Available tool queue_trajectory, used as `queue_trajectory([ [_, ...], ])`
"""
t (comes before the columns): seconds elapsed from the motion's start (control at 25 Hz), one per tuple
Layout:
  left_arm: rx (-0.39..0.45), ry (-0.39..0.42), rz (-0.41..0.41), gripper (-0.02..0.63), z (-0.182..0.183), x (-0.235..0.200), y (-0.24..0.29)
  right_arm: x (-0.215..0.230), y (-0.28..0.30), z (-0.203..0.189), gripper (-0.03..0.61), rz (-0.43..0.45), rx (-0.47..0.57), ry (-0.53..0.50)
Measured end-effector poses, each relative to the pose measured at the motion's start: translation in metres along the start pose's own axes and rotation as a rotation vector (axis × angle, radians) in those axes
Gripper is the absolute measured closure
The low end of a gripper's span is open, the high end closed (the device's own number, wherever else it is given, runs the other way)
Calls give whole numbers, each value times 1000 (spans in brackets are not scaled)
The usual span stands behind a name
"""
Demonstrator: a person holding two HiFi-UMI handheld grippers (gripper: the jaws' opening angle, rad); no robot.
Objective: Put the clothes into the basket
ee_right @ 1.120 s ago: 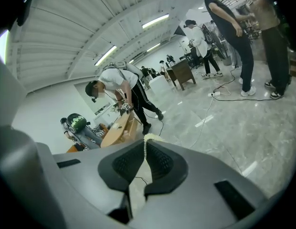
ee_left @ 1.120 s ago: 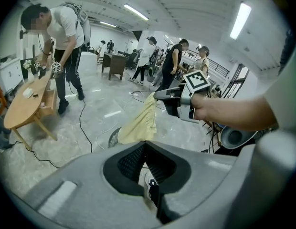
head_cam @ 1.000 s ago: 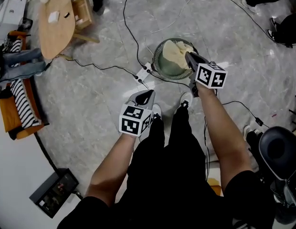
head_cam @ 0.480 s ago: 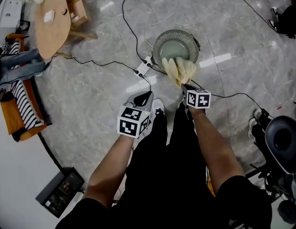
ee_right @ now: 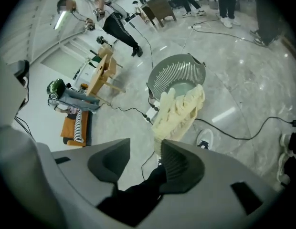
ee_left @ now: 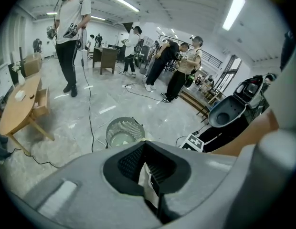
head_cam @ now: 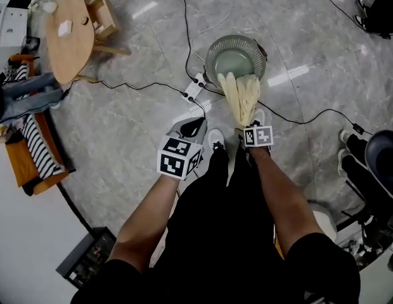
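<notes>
The right gripper (ee_right: 145, 149) is opening its jaws; the yellow cloth (head_cam: 241, 97) stretches unpressed from their tips to the basket's (head_cam: 211, 54) near rim. The left gripper's (ee_left: 144, 146) jaws are together.

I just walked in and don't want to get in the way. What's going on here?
A person stands on the grey floor with a tool in each hand. The right tool has a pale yellow garment just past its tips, stretched toward the round basket. Its jaws are opening, so the garment is being let go. The garment's far end reaches the basket's near rim, but it isn't inside yet. The left tool is shut and idle above the person's shoes.
</notes>
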State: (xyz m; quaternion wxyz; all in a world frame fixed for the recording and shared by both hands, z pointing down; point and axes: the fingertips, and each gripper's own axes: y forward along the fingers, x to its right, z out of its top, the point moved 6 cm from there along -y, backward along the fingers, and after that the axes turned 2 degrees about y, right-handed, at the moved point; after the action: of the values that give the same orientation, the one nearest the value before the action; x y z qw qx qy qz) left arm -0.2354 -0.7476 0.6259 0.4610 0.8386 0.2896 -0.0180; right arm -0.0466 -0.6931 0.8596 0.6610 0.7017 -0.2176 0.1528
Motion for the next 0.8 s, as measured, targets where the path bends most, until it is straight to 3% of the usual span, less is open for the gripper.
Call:
queue_trajectory([
  [0.32,48,24,-24,620,13,-1,-20,-6,-37,-5,353,-145,-60,11],
  [0.4,61,36,-33,620,15,1,-26,-12,-49,-3,350,-139,-16,12],
  [0.56,79,52,-39,620,17,2,-38,-29,-66,9,347,-44,113,3],
  [0.68,83,64,-37,620,15,1,-43,-34,-66,25,290,-47,164,-68],
  [0.8,72,71,-25,620,7,-2,-45,-30,-61,35,225,-145,158,-143],
])
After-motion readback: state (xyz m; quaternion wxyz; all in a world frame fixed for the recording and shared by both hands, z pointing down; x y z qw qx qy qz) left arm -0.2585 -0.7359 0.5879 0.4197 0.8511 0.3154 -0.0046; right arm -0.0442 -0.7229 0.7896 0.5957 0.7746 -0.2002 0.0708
